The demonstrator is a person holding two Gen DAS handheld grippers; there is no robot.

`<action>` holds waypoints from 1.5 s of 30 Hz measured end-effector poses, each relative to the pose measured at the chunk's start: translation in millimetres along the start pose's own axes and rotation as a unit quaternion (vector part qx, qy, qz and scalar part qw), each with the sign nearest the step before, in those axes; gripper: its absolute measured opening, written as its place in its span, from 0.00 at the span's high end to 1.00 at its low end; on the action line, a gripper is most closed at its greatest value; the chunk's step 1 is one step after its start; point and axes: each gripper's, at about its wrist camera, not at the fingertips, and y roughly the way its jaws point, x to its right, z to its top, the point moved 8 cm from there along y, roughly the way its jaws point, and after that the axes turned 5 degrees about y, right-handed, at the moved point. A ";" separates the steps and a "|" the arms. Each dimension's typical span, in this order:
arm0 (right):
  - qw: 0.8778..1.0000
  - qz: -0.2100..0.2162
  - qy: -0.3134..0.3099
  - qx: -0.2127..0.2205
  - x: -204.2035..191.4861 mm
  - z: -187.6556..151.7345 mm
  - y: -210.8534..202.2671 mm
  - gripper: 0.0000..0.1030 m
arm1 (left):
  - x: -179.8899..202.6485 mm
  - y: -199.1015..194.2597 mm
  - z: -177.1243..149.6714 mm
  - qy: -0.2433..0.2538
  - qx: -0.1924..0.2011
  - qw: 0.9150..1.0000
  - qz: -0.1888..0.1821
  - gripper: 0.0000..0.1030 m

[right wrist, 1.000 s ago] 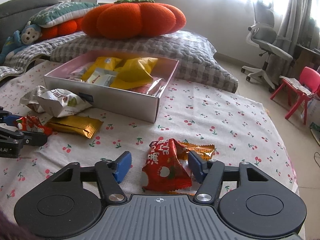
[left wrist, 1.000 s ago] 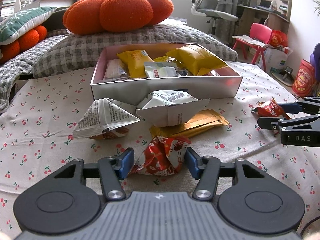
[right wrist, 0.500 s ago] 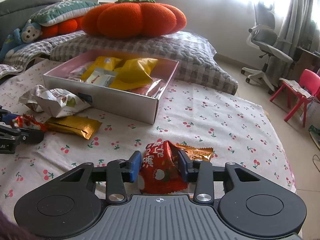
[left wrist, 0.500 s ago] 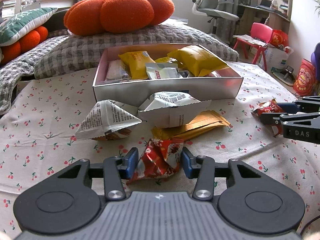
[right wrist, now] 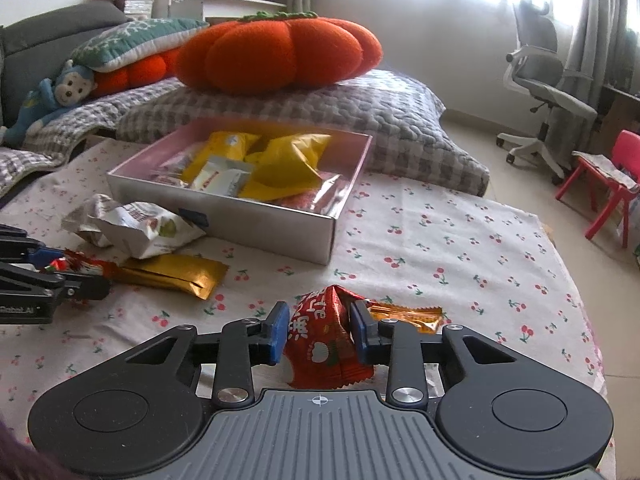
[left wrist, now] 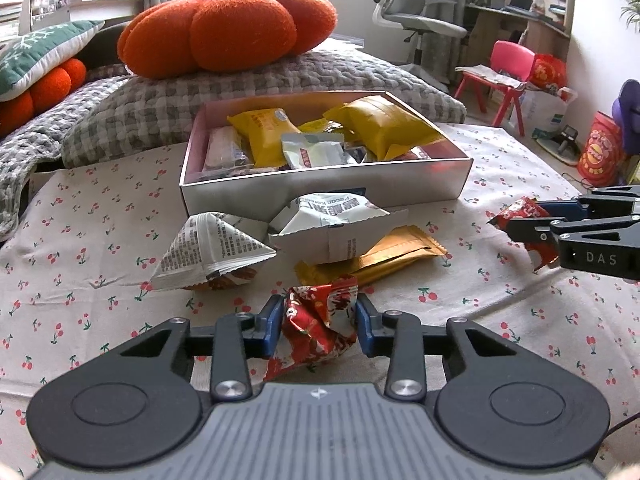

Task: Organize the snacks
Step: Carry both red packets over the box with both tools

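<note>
Left gripper [left wrist: 316, 322]: its jaws are closing, and a crumpled red snack packet [left wrist: 318, 328] is being pinched between the blue pads on the cherry-print cloth [left wrist: 80, 240]. Right gripper [right wrist: 318, 330]: its jaws are closing, and a second red packet [right wrist: 322, 344] is being squeezed, just beside an orange wrapper [right wrist: 404, 316]. Beyond, the silver box [left wrist: 320, 194] is being shown part-filled with yellow packets [left wrist: 384, 124].
</note>
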 end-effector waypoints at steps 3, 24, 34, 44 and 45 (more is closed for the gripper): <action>1.000 0.008 0.002 0.000 -4.6 1.7 -2.7 0.70 | -0.3 -2.1 2.2 -0.001 0.000 1.000 -0.003 0.67; 0.997 0.061 0.049 0.010 -23.7 27.3 -18.4 0.70 | -1.9 -29.0 31.6 -0.006 0.027 0.999 -0.026 0.68; 0.994 0.087 0.071 0.006 -34.4 46.6 -20.2 0.70 | -22.0 -21.2 51.2 -0.028 0.041 0.999 -0.013 0.68; 0.988 0.102 0.117 -0.002 -38.2 64.1 0.8 0.70 | -55.2 -0.3 72.4 -0.051 0.067 0.996 0.003 0.68; 0.987 0.104 0.122 -0.002 -39.0 67.0 4.3 0.70 | -57.5 2.6 74.3 -0.051 0.068 0.996 0.005 0.68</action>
